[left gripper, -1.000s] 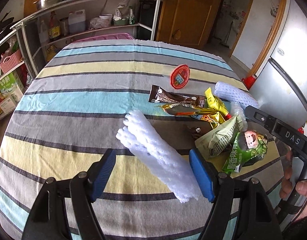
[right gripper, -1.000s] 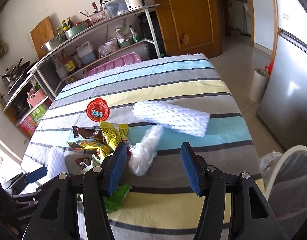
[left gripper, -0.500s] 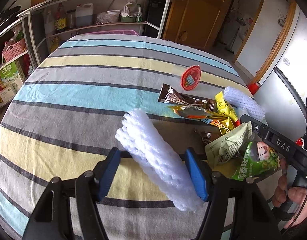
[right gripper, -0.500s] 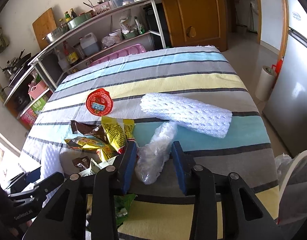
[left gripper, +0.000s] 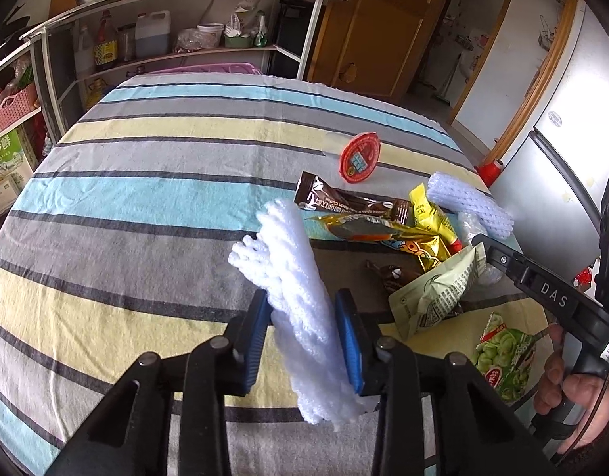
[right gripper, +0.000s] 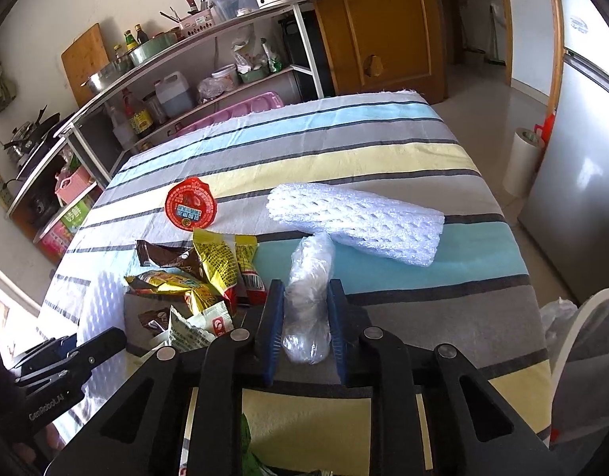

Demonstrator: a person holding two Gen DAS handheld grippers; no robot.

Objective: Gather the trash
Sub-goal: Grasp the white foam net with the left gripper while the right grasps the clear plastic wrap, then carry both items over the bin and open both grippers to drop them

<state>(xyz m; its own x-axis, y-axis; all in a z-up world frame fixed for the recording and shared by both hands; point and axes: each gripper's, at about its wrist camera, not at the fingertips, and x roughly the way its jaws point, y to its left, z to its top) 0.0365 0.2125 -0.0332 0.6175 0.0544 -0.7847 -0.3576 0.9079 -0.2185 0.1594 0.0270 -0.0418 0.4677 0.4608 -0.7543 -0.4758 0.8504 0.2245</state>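
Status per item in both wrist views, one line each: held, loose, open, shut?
left gripper: jaws just closing, pads pressing the white foam net
white foam net: clamped, squeezed at its middle
right gripper: jaws just closing, pads on the clear plastic bag
clear plastic bag: crumpled, clamped
second foam net: loose on the cloth
red round lid: loose, flat
snack wrappers: loose pile, torn open
wooden door: shut
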